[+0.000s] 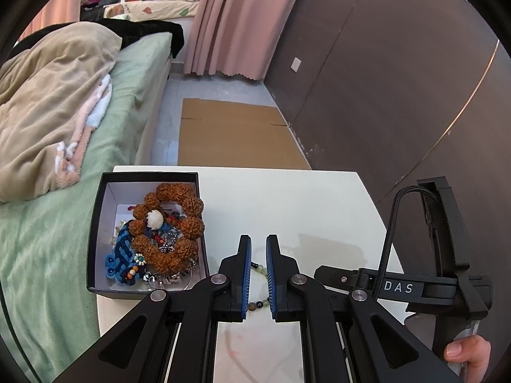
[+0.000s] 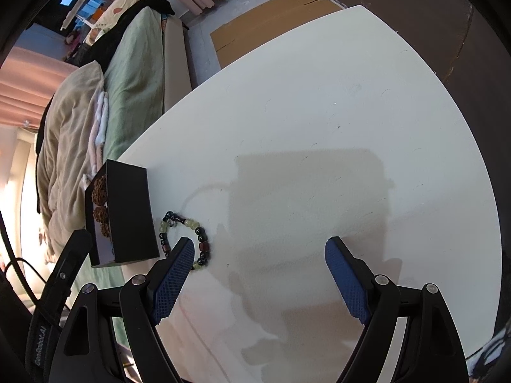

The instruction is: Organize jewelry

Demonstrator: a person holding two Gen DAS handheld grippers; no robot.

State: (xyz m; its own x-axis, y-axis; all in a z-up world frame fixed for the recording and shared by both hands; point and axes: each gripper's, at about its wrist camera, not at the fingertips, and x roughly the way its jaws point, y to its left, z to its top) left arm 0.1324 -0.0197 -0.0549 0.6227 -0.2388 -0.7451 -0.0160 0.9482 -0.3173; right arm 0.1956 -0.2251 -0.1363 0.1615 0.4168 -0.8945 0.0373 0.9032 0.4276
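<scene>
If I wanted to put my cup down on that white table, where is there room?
Most of the white table is bare: the wide stretch right of the black box, out to the far edge by the brown wall. It is crowded at the near left, where the box brims with jewelry and a beaded bracelet lies beside it under the left gripper.

Soft daylight, broad shadows, fisheye-warped edges.

My left tongs (image 1: 258, 249) are black with blue ribbed pads (image 1: 246, 274), silver pivot screws; right tongs (image 2: 258, 255) match, lettered "DAS".
</scene>
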